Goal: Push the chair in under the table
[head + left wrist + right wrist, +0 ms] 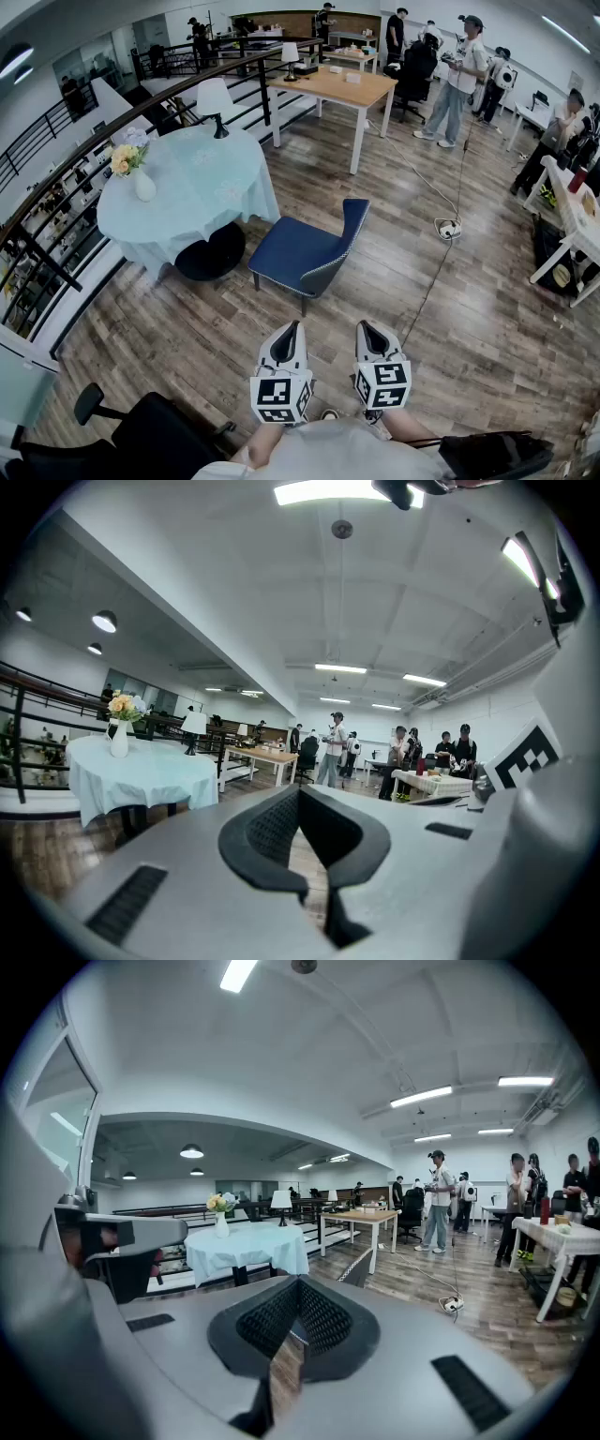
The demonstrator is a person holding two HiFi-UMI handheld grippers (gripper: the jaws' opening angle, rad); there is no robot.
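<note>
Waiting chair [309,258]: sitting pulled out, near table [192,183], untouched.
Left gripper [292,326], right gripper [367,326]: both hanging shut, empty.
Push: should be pressing backrest [354,217] evenly, steering seat [286,246] under table.

Plank floor [169,328], black railing [58,183], wooden desk [333,86], perhaps glazed rooms [84,67] beyond.

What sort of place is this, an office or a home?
Probably an open office or lab on an upper floor: a wooden desk, people standing about, and a railing beside a round table with a blue chair.
</note>
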